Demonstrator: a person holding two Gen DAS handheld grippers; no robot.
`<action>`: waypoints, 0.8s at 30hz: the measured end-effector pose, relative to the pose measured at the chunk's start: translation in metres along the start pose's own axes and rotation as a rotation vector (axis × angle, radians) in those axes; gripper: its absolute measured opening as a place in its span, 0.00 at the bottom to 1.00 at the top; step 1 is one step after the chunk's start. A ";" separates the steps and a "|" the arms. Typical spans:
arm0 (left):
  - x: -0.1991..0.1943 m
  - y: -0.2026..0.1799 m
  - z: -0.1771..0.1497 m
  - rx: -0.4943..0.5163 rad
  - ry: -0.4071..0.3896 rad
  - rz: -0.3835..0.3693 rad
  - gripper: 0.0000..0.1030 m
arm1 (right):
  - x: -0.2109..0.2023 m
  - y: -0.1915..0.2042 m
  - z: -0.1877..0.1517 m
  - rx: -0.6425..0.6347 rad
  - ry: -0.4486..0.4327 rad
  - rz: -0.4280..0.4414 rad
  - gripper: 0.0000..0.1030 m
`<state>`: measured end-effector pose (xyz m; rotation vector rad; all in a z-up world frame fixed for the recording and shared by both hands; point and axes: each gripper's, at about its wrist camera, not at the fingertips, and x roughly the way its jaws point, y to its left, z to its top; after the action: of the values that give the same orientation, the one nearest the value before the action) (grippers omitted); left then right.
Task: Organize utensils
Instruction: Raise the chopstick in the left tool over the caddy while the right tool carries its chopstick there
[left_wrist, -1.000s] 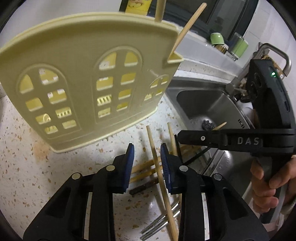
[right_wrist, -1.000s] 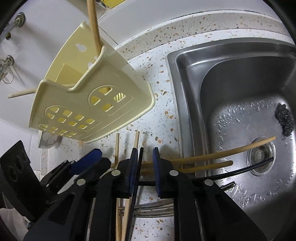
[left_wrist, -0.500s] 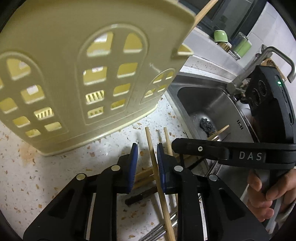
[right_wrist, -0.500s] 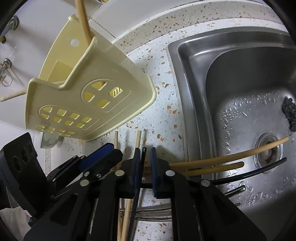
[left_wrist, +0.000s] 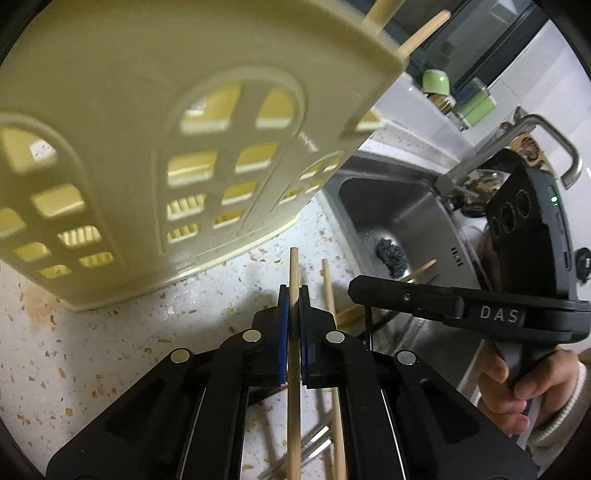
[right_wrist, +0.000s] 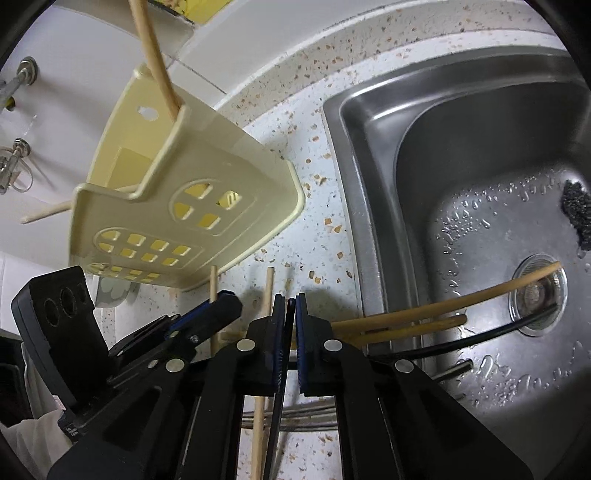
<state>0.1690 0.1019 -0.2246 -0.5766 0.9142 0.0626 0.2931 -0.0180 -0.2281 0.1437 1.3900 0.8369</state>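
My left gripper (left_wrist: 291, 291) is shut on a wooden chopstick (left_wrist: 294, 269) that points at the cream utensil holder (left_wrist: 155, 140), which stands just beyond it on the speckled counter. The holder (right_wrist: 192, 206) has chopsticks (right_wrist: 151, 55) standing in it. My right gripper (right_wrist: 290, 301) is shut on a black chopstick (right_wrist: 290, 317) just right of the left gripper (right_wrist: 221, 306). More wooden chopsticks (right_wrist: 443, 306), a black chopstick (right_wrist: 480, 332) and metal utensils (left_wrist: 314, 446) lie across the counter edge into the sink.
The steel sink (right_wrist: 480, 166) lies to the right, with a dark scourer (right_wrist: 578, 206) and a drain (right_wrist: 539, 295). A tap (left_wrist: 535, 147) and green-lidded jars (left_wrist: 436, 85) stand behind it. A white wall is at the left.
Both grippers closed: the left on the wooden chopstick, the right on the black chopstick. Both moved closer to the holder.
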 end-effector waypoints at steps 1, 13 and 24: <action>-0.004 -0.001 0.001 0.003 -0.009 -0.001 0.04 | -0.004 0.001 0.000 -0.005 -0.005 -0.001 0.03; -0.074 -0.017 0.000 0.030 -0.109 -0.010 0.04 | -0.066 0.038 -0.012 -0.118 -0.087 -0.034 0.02; -0.137 -0.028 -0.017 0.071 -0.178 0.006 0.04 | -0.123 0.073 -0.044 -0.207 -0.191 -0.080 0.01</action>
<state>0.0798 0.0961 -0.1155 -0.4941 0.7418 0.0854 0.2282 -0.0552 -0.0990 0.0074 1.1164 0.8719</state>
